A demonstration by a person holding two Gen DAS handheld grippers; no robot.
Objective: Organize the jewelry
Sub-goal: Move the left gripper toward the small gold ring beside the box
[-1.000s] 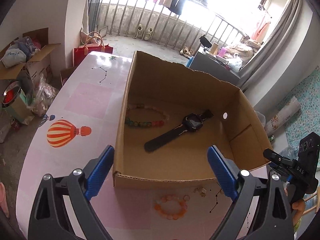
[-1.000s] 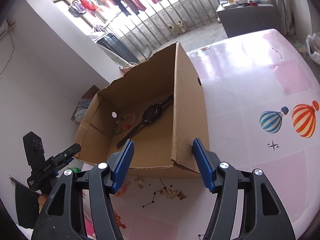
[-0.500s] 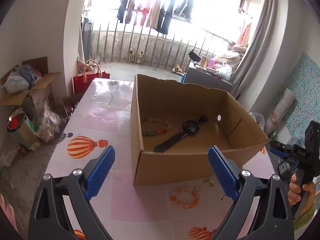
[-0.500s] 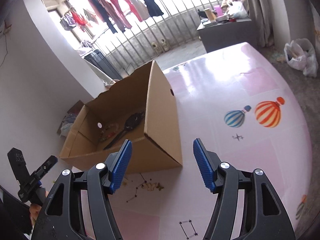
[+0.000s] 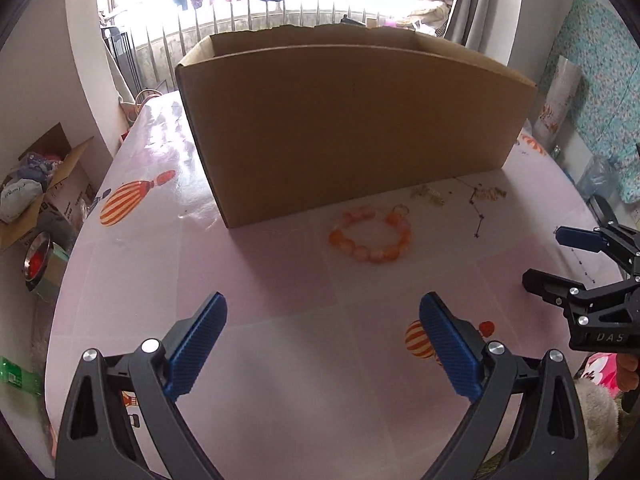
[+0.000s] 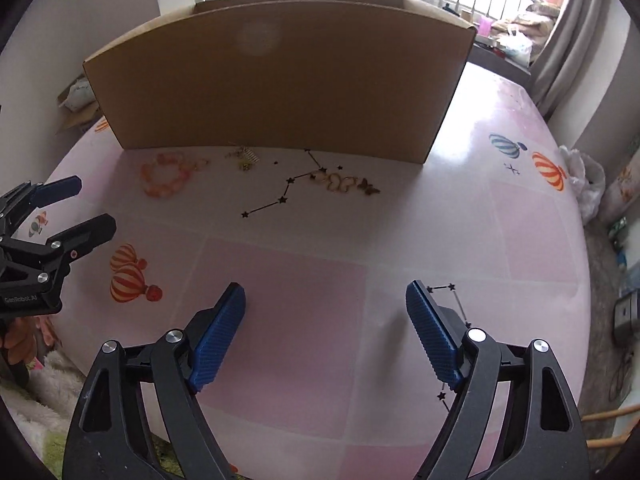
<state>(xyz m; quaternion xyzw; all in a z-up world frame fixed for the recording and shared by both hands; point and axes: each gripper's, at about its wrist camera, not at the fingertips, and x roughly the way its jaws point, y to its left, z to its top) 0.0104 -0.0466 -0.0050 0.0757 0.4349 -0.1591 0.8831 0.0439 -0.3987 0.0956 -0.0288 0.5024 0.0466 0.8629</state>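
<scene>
Change: I've dropped both grippers low; the cardboard box (image 5: 352,120) wall now hides its inside.
Left gripper (image 5: 322,350): wide, empty.
Right gripper (image 6: 326,336): wide, empty.
Orange bead bracelet (image 5: 370,236): on table (image 5: 280,360), just before the box; my next pick.

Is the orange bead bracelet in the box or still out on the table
Out. The orange bead bracelet lies flat on the pink table, in front of the cardboard box; neither open gripper touches it.
</scene>
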